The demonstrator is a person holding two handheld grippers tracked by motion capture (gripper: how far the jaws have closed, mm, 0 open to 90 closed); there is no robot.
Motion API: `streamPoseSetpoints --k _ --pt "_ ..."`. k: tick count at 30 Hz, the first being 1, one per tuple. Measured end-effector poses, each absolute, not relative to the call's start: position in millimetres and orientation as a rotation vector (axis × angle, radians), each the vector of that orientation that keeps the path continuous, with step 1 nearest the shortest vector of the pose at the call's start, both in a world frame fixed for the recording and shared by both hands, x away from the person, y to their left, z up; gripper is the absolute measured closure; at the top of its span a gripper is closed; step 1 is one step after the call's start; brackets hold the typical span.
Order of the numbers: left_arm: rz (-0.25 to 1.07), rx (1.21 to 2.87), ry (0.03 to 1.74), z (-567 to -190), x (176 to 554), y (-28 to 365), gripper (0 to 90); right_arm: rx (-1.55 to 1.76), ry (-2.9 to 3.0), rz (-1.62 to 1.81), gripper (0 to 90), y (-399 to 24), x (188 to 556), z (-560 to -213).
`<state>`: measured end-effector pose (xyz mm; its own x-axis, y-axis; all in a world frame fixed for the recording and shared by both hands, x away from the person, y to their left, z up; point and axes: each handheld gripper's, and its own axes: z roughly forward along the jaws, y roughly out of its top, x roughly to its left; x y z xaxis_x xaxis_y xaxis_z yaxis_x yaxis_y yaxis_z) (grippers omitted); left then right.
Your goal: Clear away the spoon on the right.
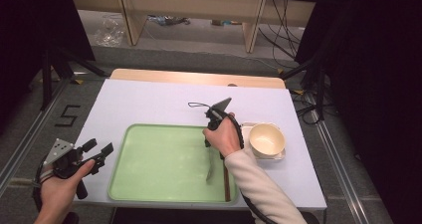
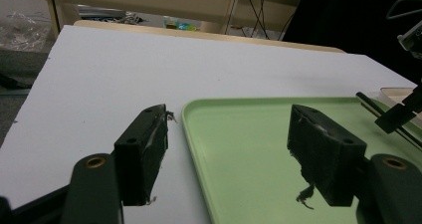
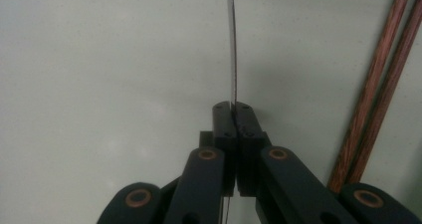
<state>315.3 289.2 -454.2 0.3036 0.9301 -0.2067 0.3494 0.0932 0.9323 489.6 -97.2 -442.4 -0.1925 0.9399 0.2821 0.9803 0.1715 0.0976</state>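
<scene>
My right gripper (image 3: 232, 107) points down over the right part of the green tray (image 1: 149, 184) and is shut on a thin metal utensil (image 3: 231, 45), which I see edge-on. In the high view the utensil (image 1: 210, 172) hangs from under the hand, with its tip at the tray floor. A pair of brown chopsticks (image 3: 378, 94) lies in the tray just right of it, along the right rim (image 1: 226, 181). My left gripper (image 1: 99, 152) is held at the table's front left, beside the tray's left edge. Its jaws stand wide apart (image 2: 229, 112) with nothing between them.
A cream bowl (image 1: 267, 139) sits on a small white dish (image 1: 249, 126) right of the tray, close to the right forearm. The white table top (image 1: 149, 102) stretches behind the tray. The table's front edge is near both hands.
</scene>
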Motion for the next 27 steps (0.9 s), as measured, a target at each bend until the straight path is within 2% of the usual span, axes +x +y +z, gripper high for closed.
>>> streamPoseSetpoints --k 11,21,24,27 --pt "0.659 1.470 1.247 -454 315 289 32.1 -1.916 -2.285 -0.345 87.4 -95 490 -451" --pt "0.660 1.471 1.246 -454 315 289 32.1 -1.979 -2.323 -0.342 73.4 -96 490 -443" --pt "0.660 1.472 1.246 -454 315 289 32.1 -1.954 -2.365 -0.365 73.3 -98 491 -440" --pt "0.658 1.472 1.245 -454 315 289 32.1 -1.910 -2.382 -0.404 78.6 -97 490 -437"
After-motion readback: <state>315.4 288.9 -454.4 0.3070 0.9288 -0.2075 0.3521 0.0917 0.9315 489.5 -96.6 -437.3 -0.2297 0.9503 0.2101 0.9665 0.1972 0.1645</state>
